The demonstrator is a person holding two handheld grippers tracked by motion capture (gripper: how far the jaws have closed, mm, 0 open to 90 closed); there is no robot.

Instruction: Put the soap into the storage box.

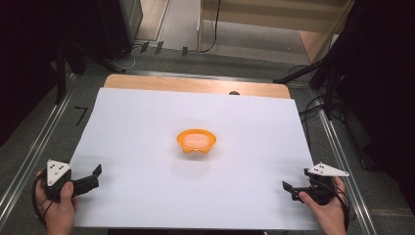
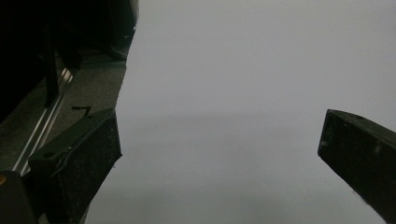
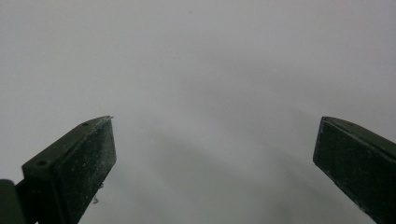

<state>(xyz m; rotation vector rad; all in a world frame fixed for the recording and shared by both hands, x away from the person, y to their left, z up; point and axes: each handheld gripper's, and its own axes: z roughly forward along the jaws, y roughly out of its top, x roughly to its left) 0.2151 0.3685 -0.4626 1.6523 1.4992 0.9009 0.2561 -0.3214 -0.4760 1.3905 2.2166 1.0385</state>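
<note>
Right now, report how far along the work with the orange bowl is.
Nothing looks done yet. The orange bowl sits untouched mid-sheet on the white sheet. The left gripper and right gripper rest open at the near corners, holding nothing. Reaching for and handling the bowl is all still left.

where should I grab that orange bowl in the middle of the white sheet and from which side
Probably by the rim. The orange bowl sits upright with its mouth open upward, so one jaw can go inside and one outside the thin wall. Come from above on the near side, where both open grippers, left gripper and right gripper, rest apart from it.
</note>
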